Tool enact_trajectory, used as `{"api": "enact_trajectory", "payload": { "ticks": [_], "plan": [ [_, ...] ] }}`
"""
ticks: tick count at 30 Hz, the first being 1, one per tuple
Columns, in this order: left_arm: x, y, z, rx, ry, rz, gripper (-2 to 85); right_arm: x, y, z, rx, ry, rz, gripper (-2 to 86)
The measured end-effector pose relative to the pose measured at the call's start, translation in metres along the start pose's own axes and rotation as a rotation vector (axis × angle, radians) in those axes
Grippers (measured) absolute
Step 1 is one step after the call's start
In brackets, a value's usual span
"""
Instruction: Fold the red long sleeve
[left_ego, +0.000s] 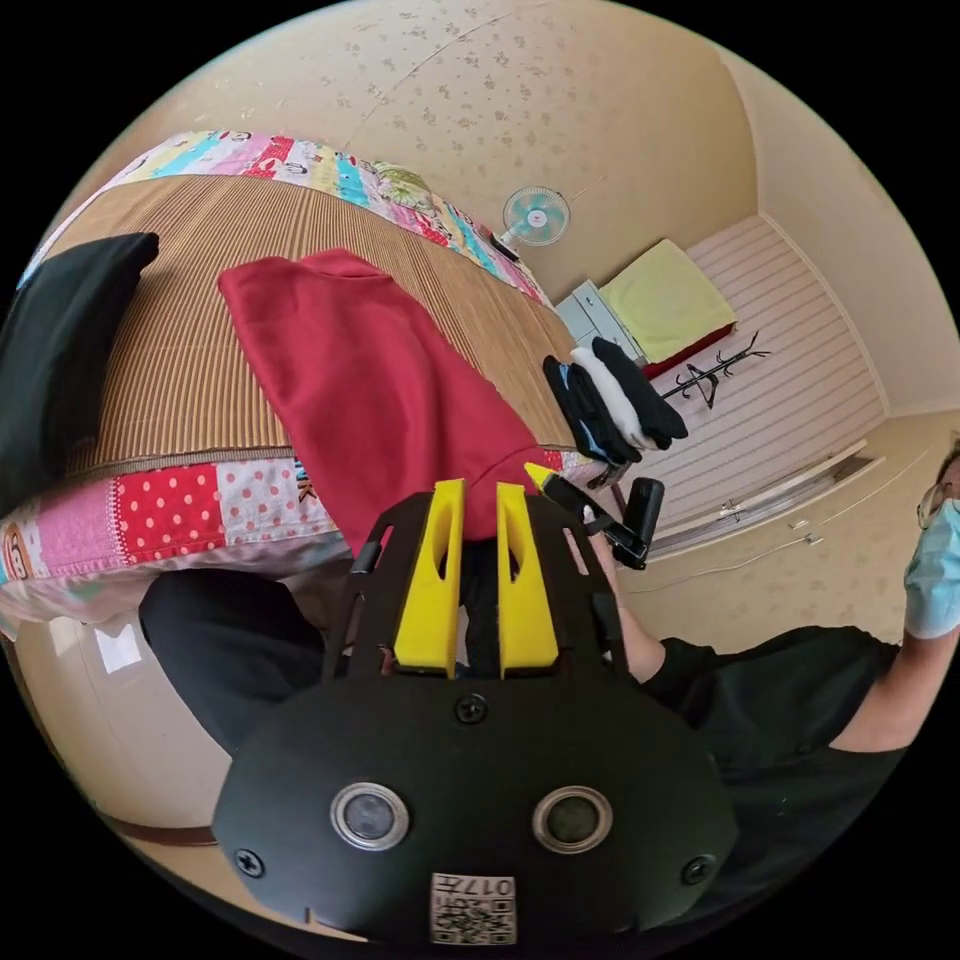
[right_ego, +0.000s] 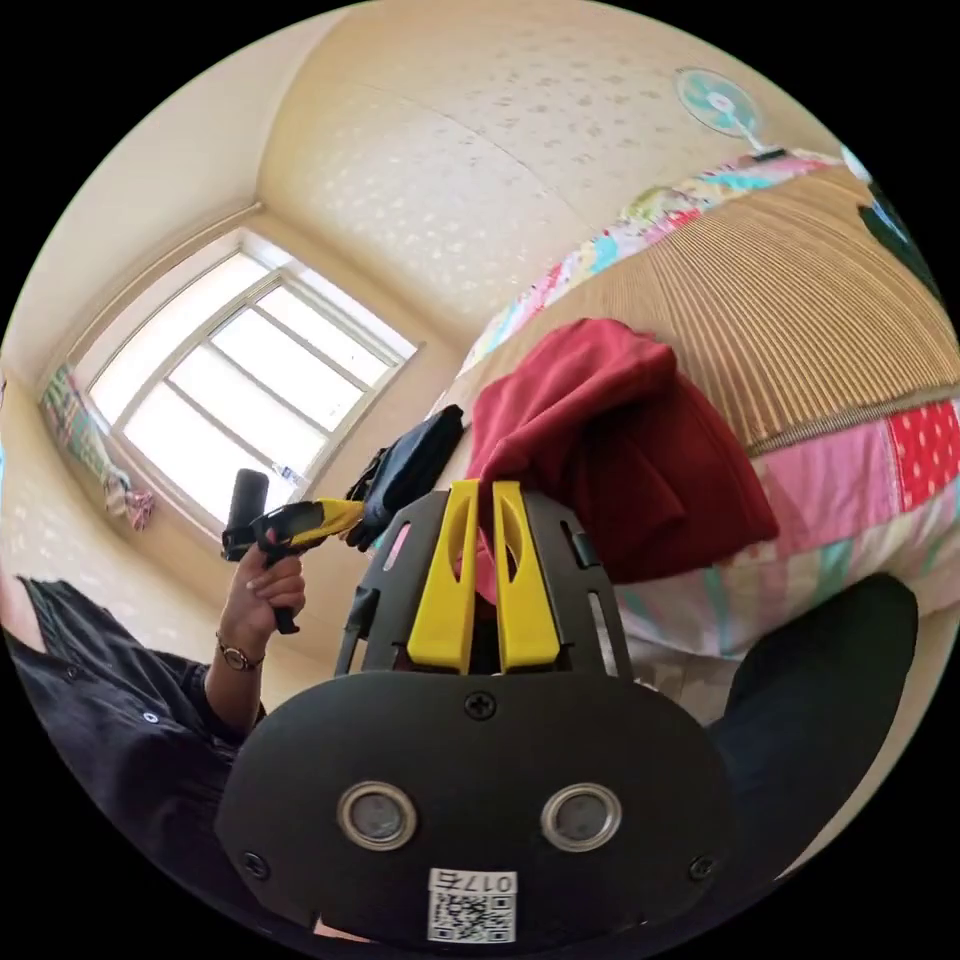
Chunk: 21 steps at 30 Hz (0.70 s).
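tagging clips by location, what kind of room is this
Most likely a bedroom in a home: a bed with a patchwork quilt under a woven mat, a stack of folded clothes, and a window.

On your bed, the striped mat (left_ego: 190, 330) lies bare between the red long sleeve (left_ego: 370, 380) and the dark cloth (left_ego: 60, 340) at its far side; a gripper could pass there. The red garment hangs over the mat's near edge onto the patchwork quilt (left_ego: 170, 510), blocking that edge. A stack of folded clothes (left_ego: 610, 400) sits at the mat's corner just beside the garment, narrowing the way on that side. Your dark-clad knee (right_ego: 820, 680) stands close under the bed edge, below the garment.
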<state>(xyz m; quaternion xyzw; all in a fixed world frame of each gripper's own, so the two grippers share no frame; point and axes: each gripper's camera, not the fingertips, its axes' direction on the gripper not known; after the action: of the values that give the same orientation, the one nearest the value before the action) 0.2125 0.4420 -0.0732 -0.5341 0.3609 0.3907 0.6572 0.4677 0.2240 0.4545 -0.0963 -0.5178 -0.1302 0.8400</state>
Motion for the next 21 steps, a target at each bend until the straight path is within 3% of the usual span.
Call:
{"api": "enact_trajectory", "payload": {
  "ticks": [4, 7, 10, 13, 15, 19, 21],
  "plan": [
    [0.008, -0.038, 0.002, -0.036, 0.079, 0.034, 14.2, -0.037, 0.004, -0.003, -0.038, -0.120, -0.216, 5.6],
    [0.021, -0.061, 0.016, -0.114, -0.025, 0.084, 14.8, -0.027, 0.011, 0.005, -0.095, -0.271, -0.208, 8.4],
    [0.012, -0.071, 0.042, -0.233, -0.164, 0.074, 13.8, -0.011, 0.027, 0.008, -0.134, -0.365, -0.216, 10.6],
    [-0.008, -0.064, 0.052, -0.275, -0.158, 0.067, 6.9, -0.003, 0.045, 0.005, -0.199, -0.398, -0.252, 11.6],
    [-0.011, -0.054, 0.033, -0.211, -0.095, 0.131, 4.7, 0.004, 0.054, -0.012, -0.187, -0.421, -0.272, 11.2],
    [-0.025, -0.033, -0.052, 0.021, 0.251, 0.285, 4.3, 0.016, 0.067, -0.089, -0.120, -0.582, -0.410, 7.0],
    [-0.029, -0.022, -0.100, 0.123, 0.353, 0.376, 4.2, 0.019, 0.073, -0.126, -0.067, -0.546, -0.458, 6.7]
  ]
}}
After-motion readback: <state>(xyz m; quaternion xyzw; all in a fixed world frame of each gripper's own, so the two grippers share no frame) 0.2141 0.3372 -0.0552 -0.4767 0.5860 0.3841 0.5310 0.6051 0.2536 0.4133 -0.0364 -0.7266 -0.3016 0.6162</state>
